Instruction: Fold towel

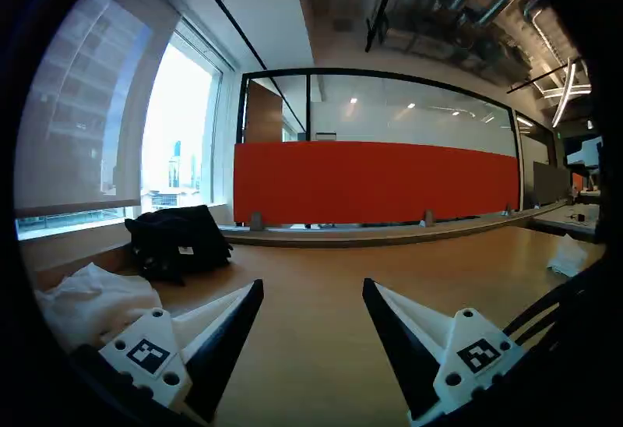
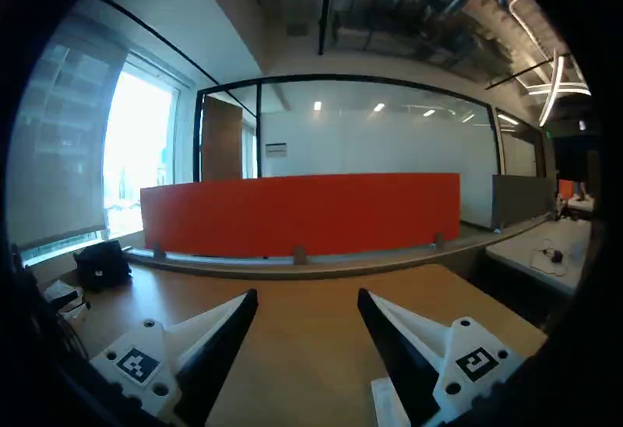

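Well, in the left gripper view the left claw (image 1: 311,287) hangs low over the wooden bench (image 1: 335,349), its two fingers spread wide apart and gripping nothing, with bare wood showing between the tips. The towel (image 1: 93,302) lies as a crumpled white heap at the bench's left end, just beyond the left finger and apart from both tips. Right behind the heap sits a black bag (image 1: 177,241), close against it. Far off to the right lies another white cloth (image 1: 568,255). An orange screen (image 1: 374,181) stands along the far side of the bench, and a bright window (image 1: 175,146) fills the wall to the left. In the right gripper view the right claw (image 2: 306,296) is likewise held open over the same wood, its fingers well apart and gripping nothing. The bag shows small at the far left, with some white stuff in front of it that is too small to make out. Off to the right stands a white bench (image 2: 545,252) with a cable lying on it.
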A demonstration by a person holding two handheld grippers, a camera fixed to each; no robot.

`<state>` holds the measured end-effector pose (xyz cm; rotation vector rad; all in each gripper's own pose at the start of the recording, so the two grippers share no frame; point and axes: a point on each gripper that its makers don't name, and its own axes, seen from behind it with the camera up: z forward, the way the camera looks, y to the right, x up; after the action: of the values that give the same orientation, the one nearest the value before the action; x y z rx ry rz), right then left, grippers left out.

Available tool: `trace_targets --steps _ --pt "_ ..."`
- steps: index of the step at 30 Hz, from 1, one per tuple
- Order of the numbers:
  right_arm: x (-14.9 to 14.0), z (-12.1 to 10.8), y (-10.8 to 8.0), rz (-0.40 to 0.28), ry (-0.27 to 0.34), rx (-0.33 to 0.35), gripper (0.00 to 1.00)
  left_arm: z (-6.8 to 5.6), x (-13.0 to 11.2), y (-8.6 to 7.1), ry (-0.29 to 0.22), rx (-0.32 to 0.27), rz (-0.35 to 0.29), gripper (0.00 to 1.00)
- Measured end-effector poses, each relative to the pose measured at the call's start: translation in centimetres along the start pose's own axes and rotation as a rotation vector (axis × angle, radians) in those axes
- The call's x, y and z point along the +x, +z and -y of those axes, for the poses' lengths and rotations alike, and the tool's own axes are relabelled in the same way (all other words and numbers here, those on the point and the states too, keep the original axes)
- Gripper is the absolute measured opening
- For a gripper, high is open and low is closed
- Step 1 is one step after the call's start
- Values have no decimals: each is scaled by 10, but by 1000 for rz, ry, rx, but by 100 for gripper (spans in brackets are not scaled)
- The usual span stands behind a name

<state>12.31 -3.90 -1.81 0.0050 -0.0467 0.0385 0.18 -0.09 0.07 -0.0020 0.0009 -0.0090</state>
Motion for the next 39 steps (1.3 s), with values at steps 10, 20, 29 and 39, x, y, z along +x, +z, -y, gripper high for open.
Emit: trace_targets --steps 10,20,29,39 --pt "10 -12 6 -43 -20 -11 100 -1 0 0 7 3 1 95" --pt "8 -33 10 -83 -13 -22 100 -1 0 -1 8 3 1 95" --pt "-29 -42 11 -72 -7 -14 100 -1 -1 -1 8 3 1 94" --pt "-65 -46 17 -72 4 -5 100 -1 -1 -1 8 3 1 94"
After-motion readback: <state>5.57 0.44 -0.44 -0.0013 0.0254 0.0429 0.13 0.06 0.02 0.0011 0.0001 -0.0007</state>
